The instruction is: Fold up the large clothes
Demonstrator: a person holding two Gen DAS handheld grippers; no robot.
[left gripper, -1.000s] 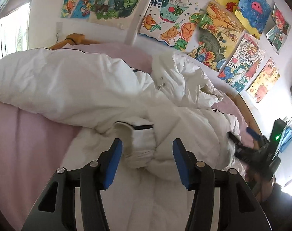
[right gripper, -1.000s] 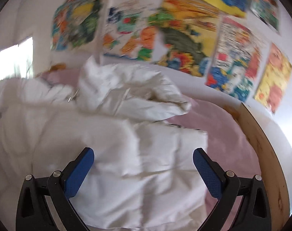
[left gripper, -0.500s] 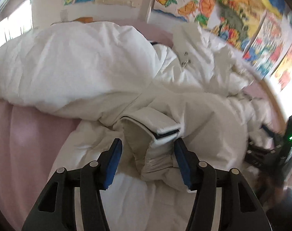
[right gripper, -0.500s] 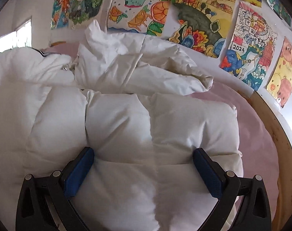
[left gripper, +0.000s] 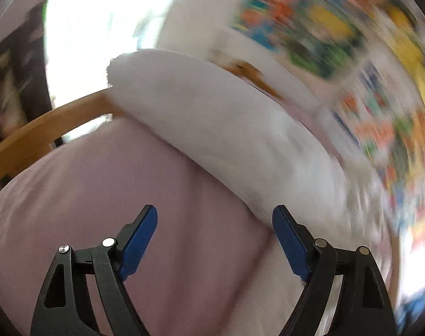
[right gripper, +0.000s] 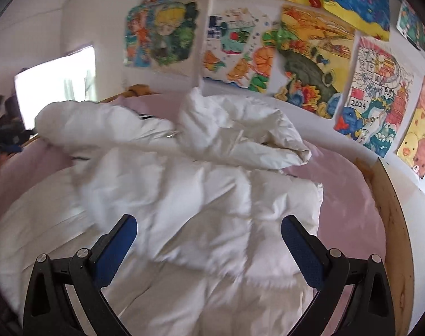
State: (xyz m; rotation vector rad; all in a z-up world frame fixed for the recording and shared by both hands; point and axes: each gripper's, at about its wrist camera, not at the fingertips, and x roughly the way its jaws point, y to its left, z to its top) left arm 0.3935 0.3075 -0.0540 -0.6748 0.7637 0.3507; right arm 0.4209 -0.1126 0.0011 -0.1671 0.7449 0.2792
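The left gripper (left gripper: pixel 214 236), jaws just widened and empty, hangs over pink bedsheet (left gripper: pixel 128 190); the right gripper (right gripper: pixel 209 240) is spread above the white puffer jacket (right gripper: pixel 201 184).

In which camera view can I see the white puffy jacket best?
The right wrist view: the white puffy jacket lies sharp and nearly whole on the pink sheet. The left wrist view is blurred by motion and shows only one white bulging part.
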